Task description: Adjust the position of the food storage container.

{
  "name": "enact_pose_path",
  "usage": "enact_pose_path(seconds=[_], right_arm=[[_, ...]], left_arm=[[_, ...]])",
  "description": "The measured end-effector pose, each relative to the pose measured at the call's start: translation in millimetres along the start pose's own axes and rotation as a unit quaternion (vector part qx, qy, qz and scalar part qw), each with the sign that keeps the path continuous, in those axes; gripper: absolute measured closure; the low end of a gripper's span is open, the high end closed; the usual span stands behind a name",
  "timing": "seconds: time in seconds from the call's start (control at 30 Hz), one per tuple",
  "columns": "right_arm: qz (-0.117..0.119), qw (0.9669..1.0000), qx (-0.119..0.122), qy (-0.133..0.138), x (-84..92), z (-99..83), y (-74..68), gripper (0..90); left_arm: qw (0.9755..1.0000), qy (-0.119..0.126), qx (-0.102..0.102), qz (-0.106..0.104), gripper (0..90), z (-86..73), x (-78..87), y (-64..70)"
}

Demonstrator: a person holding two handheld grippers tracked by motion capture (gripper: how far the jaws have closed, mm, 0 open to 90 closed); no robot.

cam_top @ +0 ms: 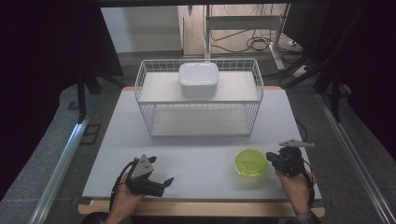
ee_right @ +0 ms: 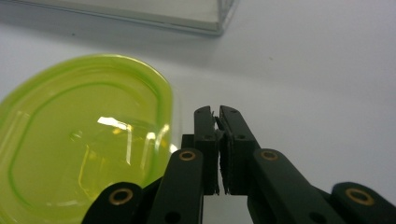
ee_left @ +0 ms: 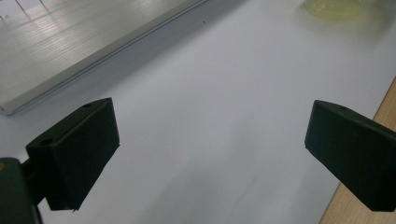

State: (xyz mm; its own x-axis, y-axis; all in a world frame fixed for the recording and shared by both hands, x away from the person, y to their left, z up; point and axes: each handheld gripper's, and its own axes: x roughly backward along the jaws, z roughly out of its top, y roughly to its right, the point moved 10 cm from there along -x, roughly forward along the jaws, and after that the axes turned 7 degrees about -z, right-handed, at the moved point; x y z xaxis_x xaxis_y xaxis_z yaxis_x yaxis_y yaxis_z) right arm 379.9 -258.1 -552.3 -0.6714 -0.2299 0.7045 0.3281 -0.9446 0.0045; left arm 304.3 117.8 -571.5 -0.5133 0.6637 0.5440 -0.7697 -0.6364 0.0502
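A translucent yellow-green lidded container [cam_top: 251, 162] sits on the white tabletop [cam_top: 196, 154] at the front right. My right gripper [cam_top: 272, 158] rests just to its right, jaws shut with nothing between them. In the right gripper view the shut jaws [ee_right: 218, 114] lie close beside the container's rim [ee_right: 79, 140], apart from it. My left gripper [cam_top: 164, 185] is held at the front left, well away from the container. It is open over bare table [ee_left: 210, 135], and the container [ee_left: 336, 8] shows far off at the top right of that view.
A white wire rack [cam_top: 198, 100] with two shelves stands at the back middle of the table, with a white lidded box [cam_top: 199, 78] on its top shelf. The table's wooden front edge [cam_top: 201, 208] runs below both hands. Dark curtains and cables lie beyond the table.
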Motion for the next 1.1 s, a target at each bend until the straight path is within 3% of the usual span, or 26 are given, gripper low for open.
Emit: enact_pose_path(seconds=[0.1,0.47,0.67,1.1], right_arm=[[0.001,0.9999,-0.012,-0.006,3.7,-6.5,1.2,87.8],[0.021,0.999,0.003,-0.04,8.5,-32.3,-24.9,89.8],[0.045,0.9979,0.003,-0.046,5.4,-34.8,-36.0,89.7],[0.107,0.9928,0.02,-0.049,-6.5,-28.5,-79.8,89.6]], left_arm=[[1.0,-0.001,0.0,0.0,2.8,-0.4,-0.4,0.0],[1.0,-0.005,-0.004,-0.002,2.8,-0.5,-2.0,2.8],[1.0,-0.006,-0.003,-0.003,2.7,-1.0,-3.1,3.7],[0.9999,-0.01,-0.007,-0.005,2.8,-1.4,-4.7,5.3]])
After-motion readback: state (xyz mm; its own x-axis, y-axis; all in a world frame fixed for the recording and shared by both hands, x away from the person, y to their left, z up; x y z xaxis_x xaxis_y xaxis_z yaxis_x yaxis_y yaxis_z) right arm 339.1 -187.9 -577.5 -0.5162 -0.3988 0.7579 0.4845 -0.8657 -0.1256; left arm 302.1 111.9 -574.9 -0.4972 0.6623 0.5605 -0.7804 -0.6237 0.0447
